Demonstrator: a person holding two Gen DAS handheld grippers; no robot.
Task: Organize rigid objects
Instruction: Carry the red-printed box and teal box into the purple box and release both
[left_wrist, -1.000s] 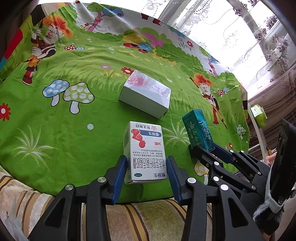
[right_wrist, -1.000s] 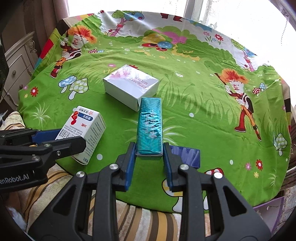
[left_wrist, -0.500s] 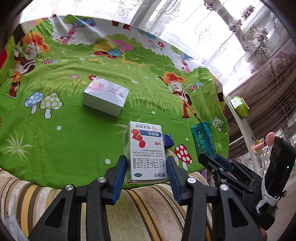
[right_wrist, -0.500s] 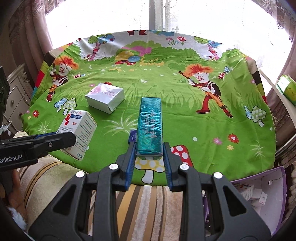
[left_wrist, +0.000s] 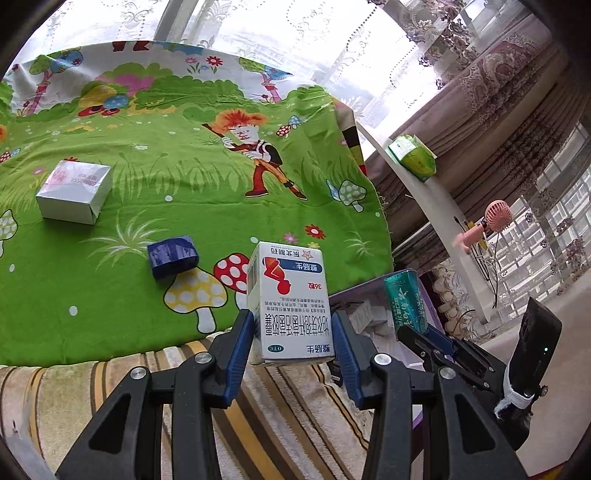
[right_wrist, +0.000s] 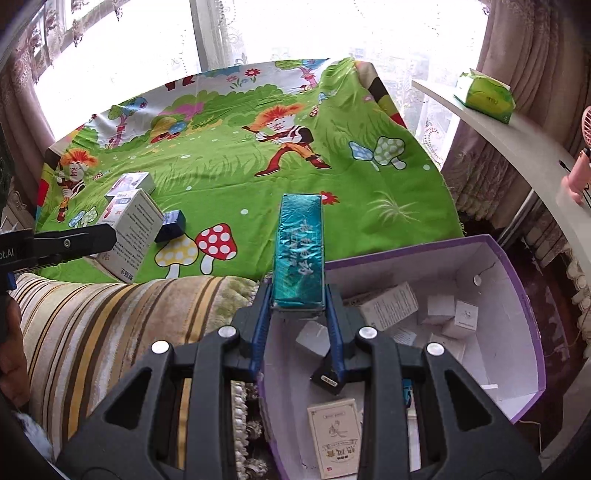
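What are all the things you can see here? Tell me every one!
medicine box: 1, white with red and blue print, clamped in the left gripper
teal packet: 1, shiny teal, clamped in the right gripper
silver box: 1, silver-white, lying on the cloth
small blue box: 1, dark blue, on the cloth near the red mushroom
cartoon cloth: 1, green, spread over the table
storage box: 1, purple outside and white inside, beside the table, several small cartons in it
striped cover: 1, brown and yellow, under the cloth edge
tissue pack: 1, green, on the white shelf
little fan: 1, pink, on the shelf
left gripper: 1, black and blue
right gripper: 1, black and blue
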